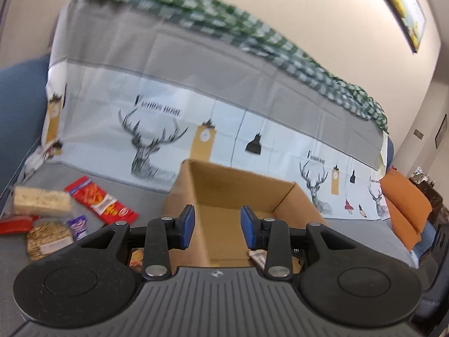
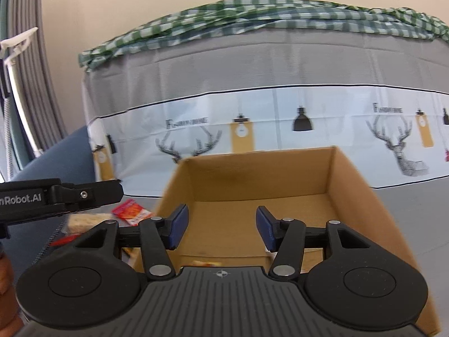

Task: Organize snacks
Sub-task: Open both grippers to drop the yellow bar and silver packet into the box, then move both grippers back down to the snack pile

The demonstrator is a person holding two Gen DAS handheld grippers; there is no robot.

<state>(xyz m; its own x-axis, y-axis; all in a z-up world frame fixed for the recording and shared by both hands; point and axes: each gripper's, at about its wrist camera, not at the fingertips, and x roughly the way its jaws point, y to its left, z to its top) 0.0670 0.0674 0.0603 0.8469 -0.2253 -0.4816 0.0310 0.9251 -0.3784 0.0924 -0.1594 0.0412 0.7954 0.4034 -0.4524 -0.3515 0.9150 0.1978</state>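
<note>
An open cardboard box stands on the grey sofa seat; it also fills the right wrist view. My left gripper is open and empty above the box's near left edge. My right gripper is open and empty over the box's inside. Snacks lie left of the box: a red packet, a pale wafer pack, a small purple packet, a round brown snack bag and a red item. A packet edge shows inside the box.
A deer-print cloth covers the sofa back, with a green checked cloth on top. An orange cushion lies at the right. The left gripper's body juts in at the left of the right wrist view.
</note>
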